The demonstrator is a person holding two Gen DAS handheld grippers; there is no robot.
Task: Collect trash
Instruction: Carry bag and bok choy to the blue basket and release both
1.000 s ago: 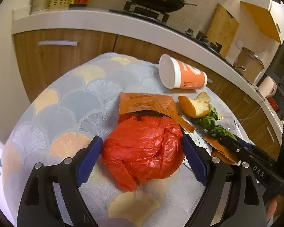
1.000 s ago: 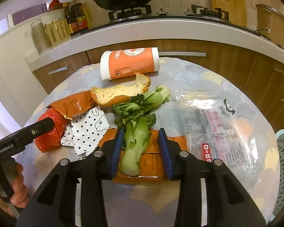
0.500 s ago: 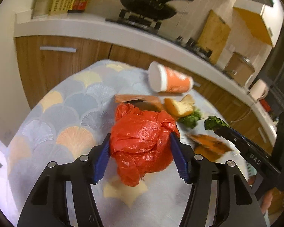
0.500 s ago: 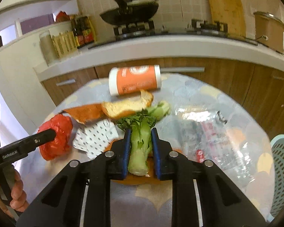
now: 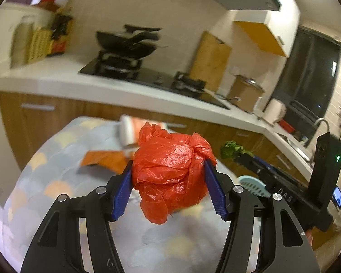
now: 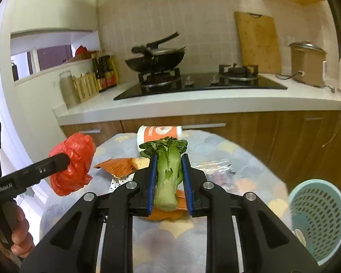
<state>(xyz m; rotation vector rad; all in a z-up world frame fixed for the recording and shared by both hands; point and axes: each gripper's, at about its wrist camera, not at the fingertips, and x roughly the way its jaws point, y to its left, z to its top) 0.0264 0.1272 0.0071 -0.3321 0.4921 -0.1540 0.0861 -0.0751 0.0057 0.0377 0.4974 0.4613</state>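
My left gripper (image 5: 169, 183) clamps a crumpled red plastic bag (image 5: 170, 173) clear above the table (image 5: 56, 177); my right gripper (image 6: 168, 182) pinches a bok choy stalk (image 6: 168, 170) upright, also lifted. The pale-blue basket (image 6: 318, 218) waits at four o'clock in the right view (likely the bin). The slick, springy bag could slip free. An orange cup (image 6: 159, 133) lies at twelve o'clock, uncollected.
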